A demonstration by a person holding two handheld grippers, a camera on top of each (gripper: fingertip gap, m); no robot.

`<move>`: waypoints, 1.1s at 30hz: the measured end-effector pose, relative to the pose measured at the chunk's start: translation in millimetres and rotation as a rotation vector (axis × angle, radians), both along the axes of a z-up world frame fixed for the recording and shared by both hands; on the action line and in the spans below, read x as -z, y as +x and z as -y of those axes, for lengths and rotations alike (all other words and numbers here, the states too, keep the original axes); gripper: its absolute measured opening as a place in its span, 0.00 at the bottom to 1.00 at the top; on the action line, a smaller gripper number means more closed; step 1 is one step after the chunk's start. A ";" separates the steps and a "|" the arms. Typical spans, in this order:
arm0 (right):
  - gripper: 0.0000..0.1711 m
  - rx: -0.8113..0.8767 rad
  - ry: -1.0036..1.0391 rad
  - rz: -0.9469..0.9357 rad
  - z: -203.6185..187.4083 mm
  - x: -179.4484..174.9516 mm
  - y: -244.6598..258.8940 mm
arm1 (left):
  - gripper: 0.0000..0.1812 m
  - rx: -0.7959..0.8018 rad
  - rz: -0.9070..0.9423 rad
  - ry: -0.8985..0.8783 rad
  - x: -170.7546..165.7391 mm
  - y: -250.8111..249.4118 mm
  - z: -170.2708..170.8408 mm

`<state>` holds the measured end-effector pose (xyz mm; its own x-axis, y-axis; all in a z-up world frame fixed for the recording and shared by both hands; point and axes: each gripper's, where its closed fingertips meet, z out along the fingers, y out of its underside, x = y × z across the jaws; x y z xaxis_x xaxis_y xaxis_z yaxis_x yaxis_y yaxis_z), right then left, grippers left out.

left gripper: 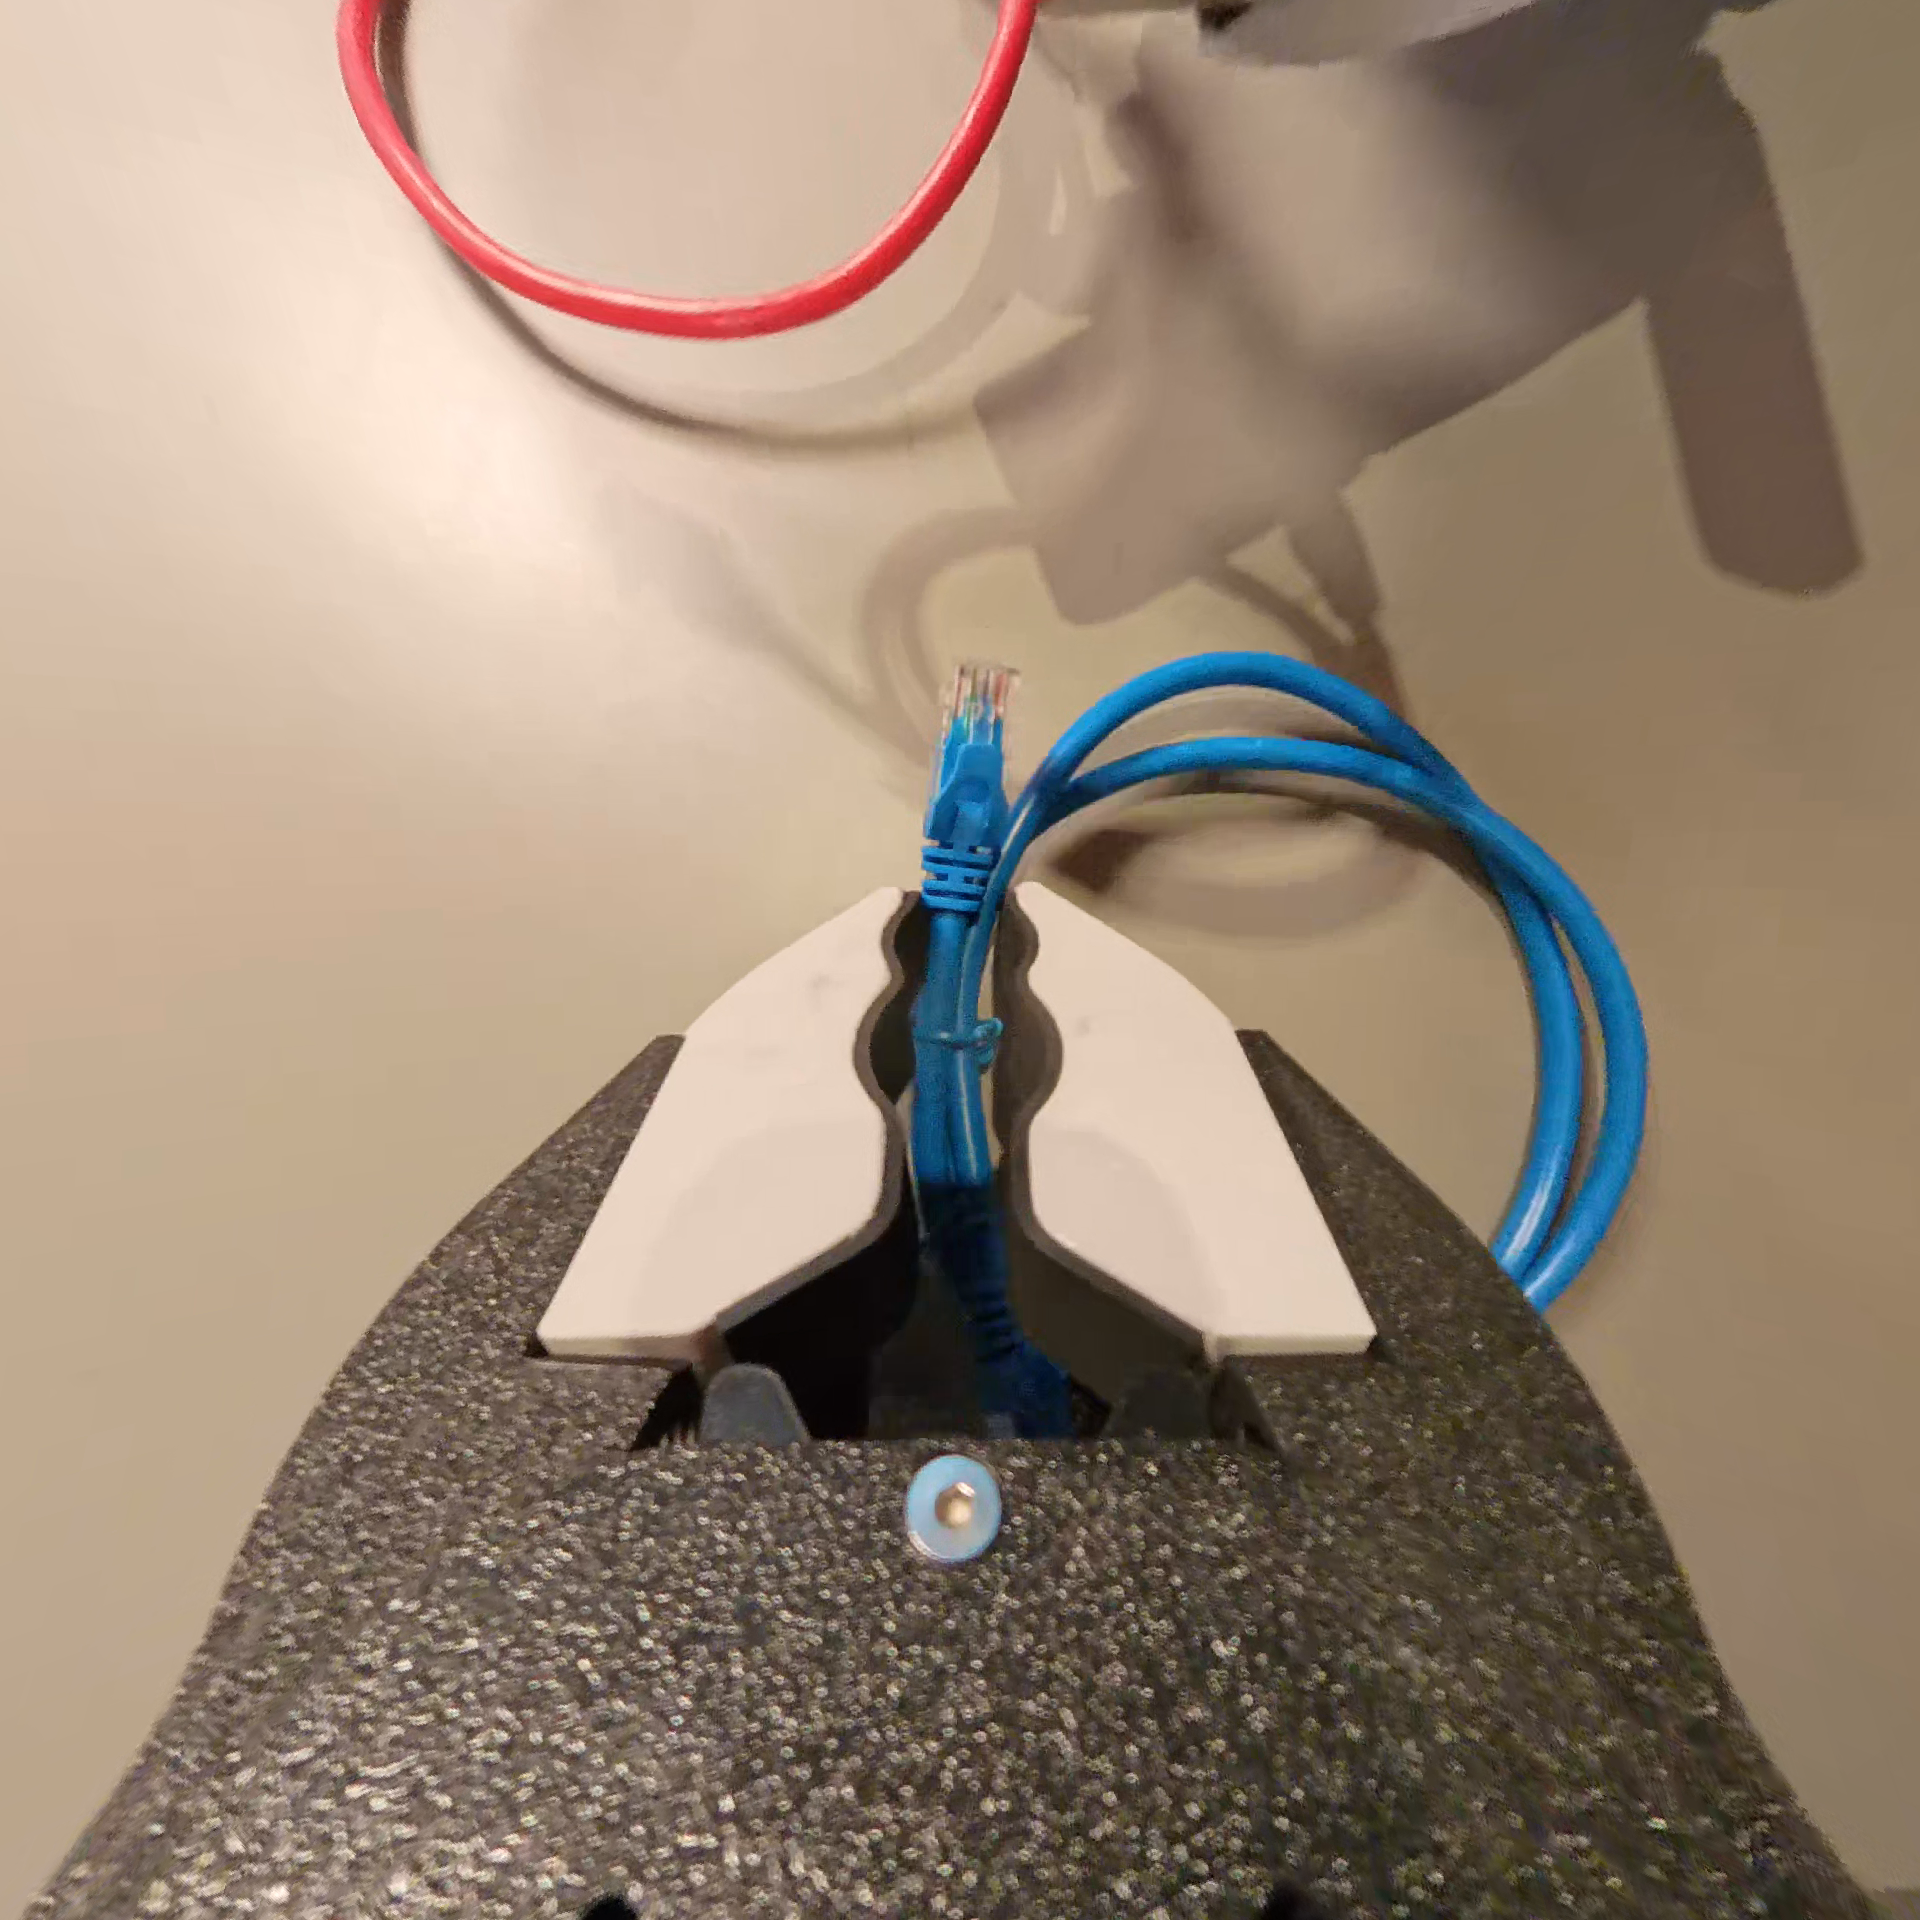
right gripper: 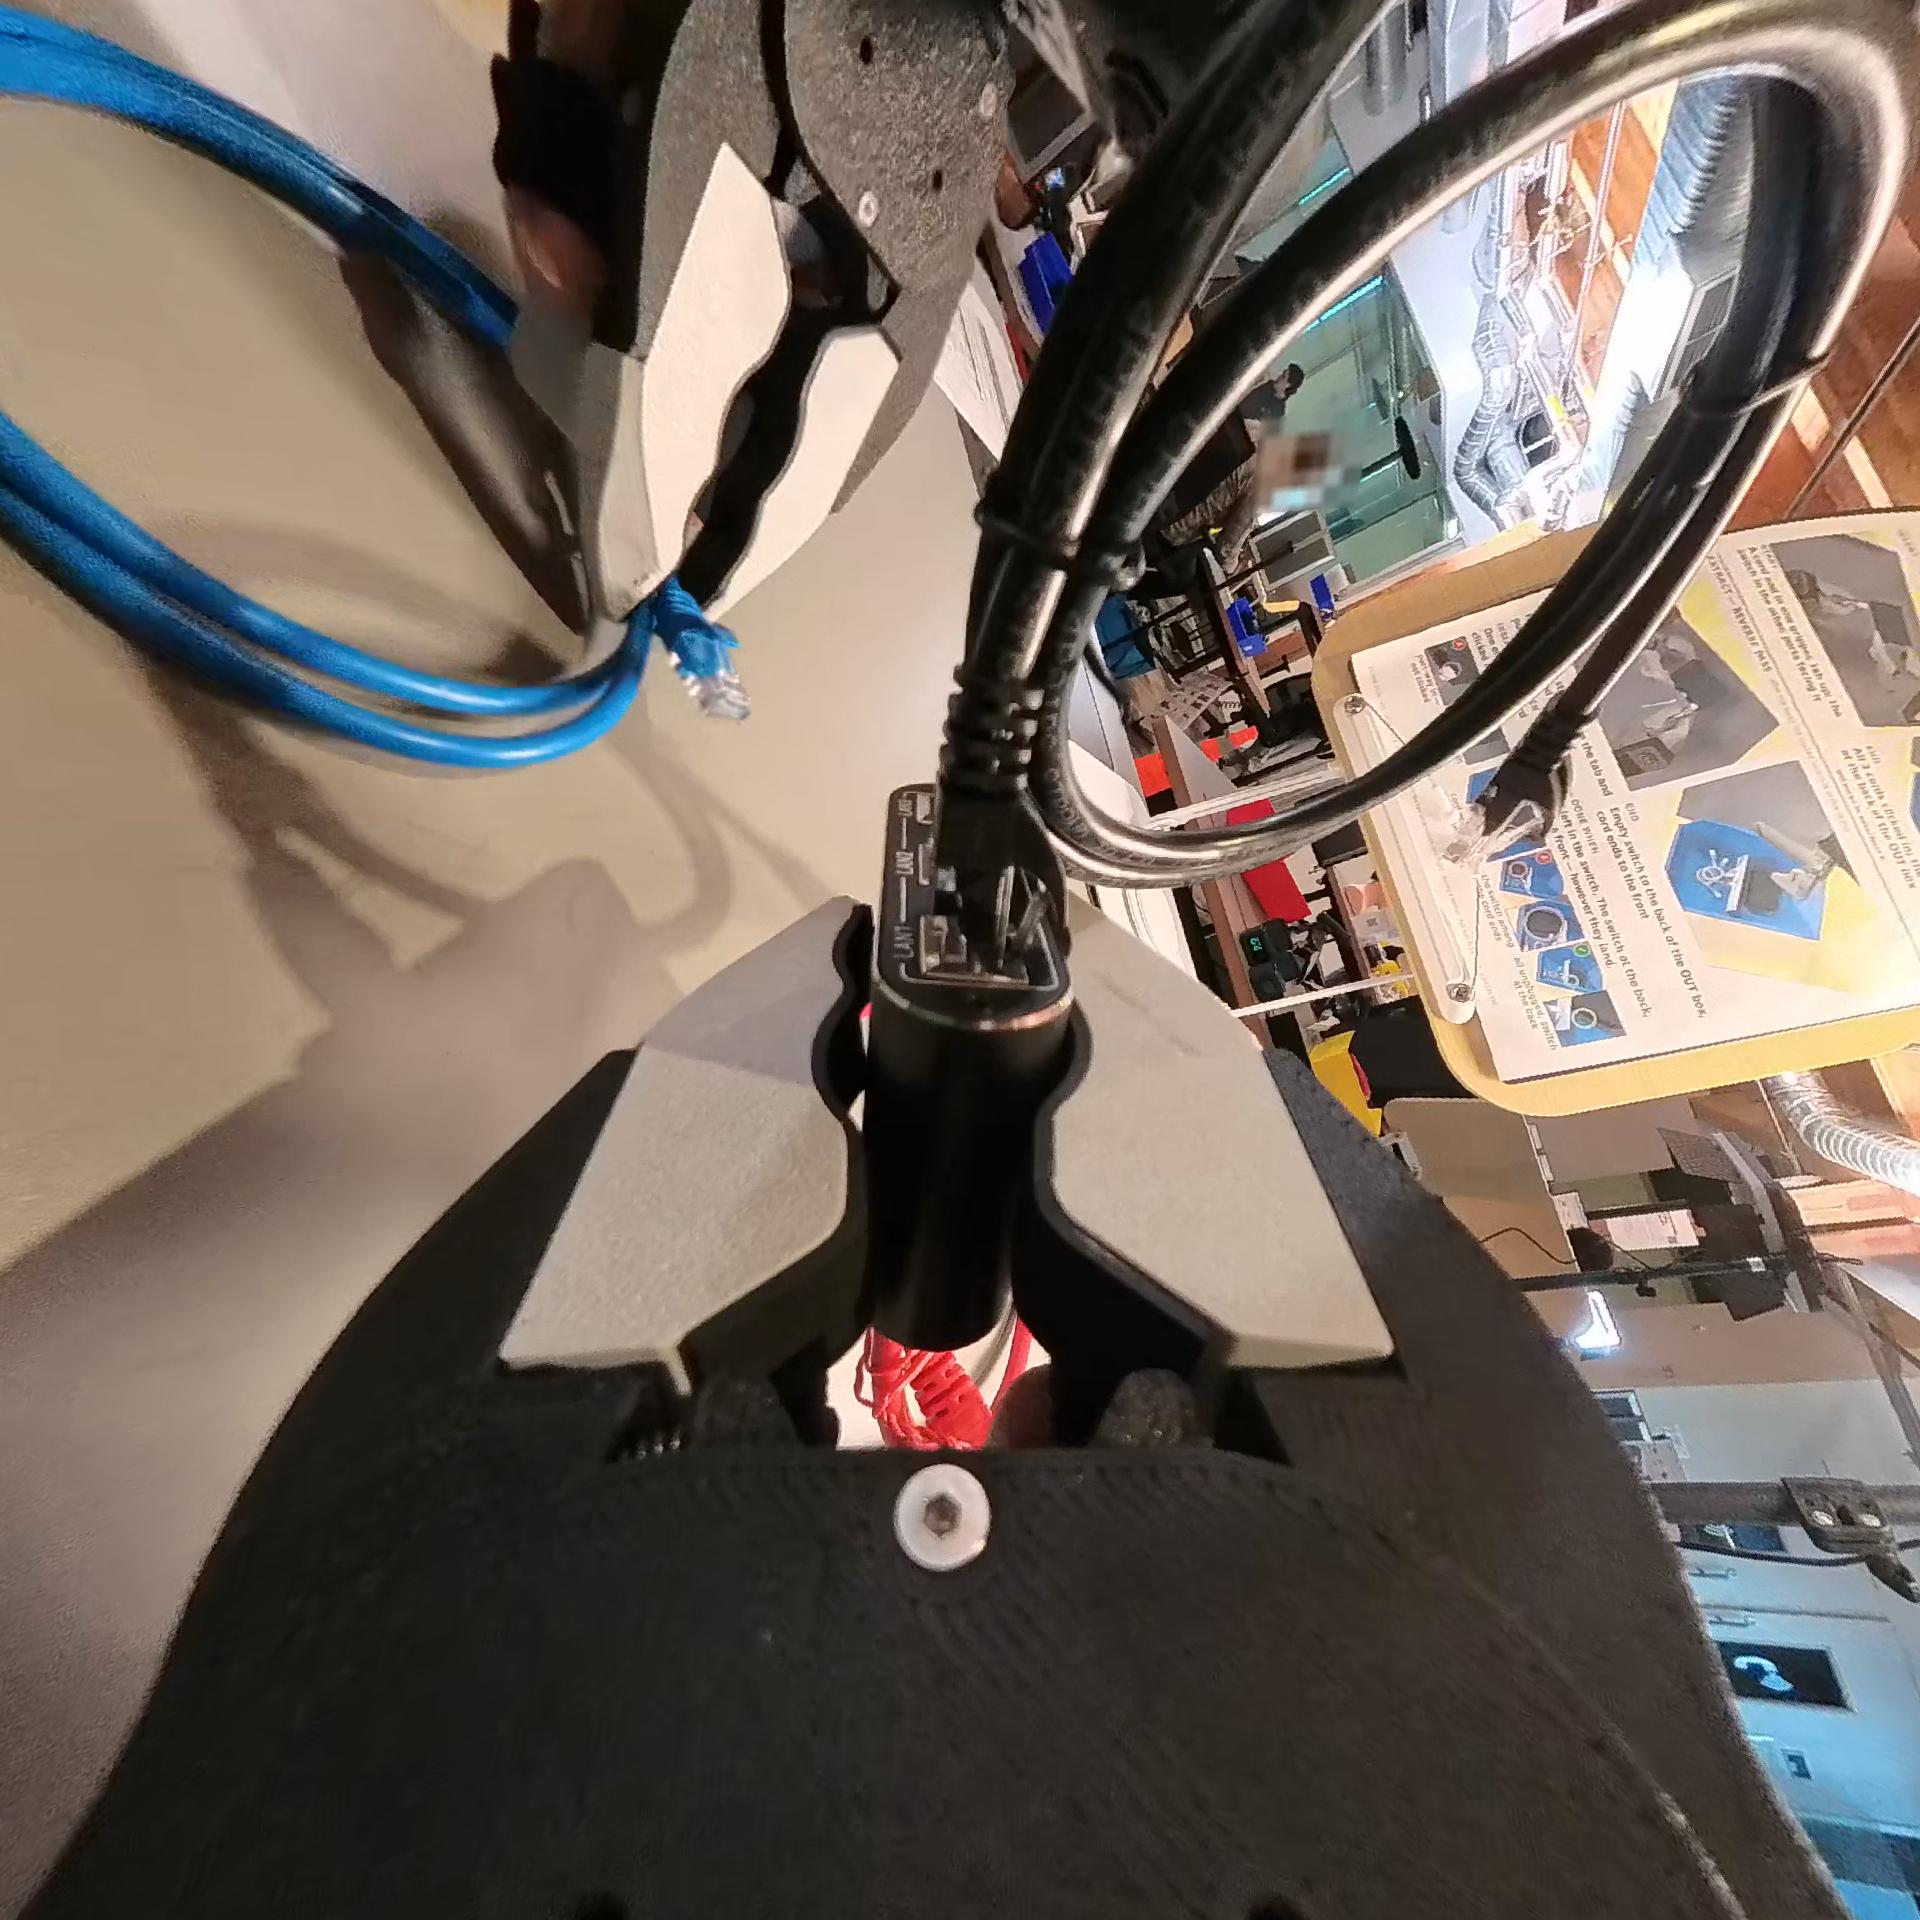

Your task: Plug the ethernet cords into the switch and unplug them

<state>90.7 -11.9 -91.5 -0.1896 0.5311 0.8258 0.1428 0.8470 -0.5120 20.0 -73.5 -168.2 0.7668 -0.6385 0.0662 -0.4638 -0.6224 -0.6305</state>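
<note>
My left gripper point(left gripper: 961, 906) is shut on a blue ethernet cord point(left gripper: 1558, 914). The cord's clear-tipped plug point(left gripper: 971, 753) sticks out past the fingertips, free in the air, and the rest loops off to the right. My right gripper point(right gripper: 961, 935) is shut on a black switch point(right gripper: 956, 1143), port face pointing forward. A black cord point(right gripper: 1049, 561) is plugged into one port, and its other plug point(right gripper: 1512, 810) hangs free. In the right wrist view the left gripper point(right gripper: 649, 608) and the blue plug point(right gripper: 707, 670) are up and left of the switch, apart from it.
A red cord point(left gripper: 727, 312) lies looped on the beige table point(left gripper: 312, 727) ahead of the left gripper. Red cord point(right gripper: 935, 1392) also shows behind the switch. A wooden board with an instruction sheet point(right gripper: 1714, 779) stands to the right, with a workshop beyond it. The grippers' ends are close to 12 cm from one another.
</note>
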 end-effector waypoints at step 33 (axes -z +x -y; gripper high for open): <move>0.17 0.009 0.526 -0.150 0.5 1.4 -7.9 | 0.06 -0.136 0.306 -0.011 -38.5 71.8 -17.6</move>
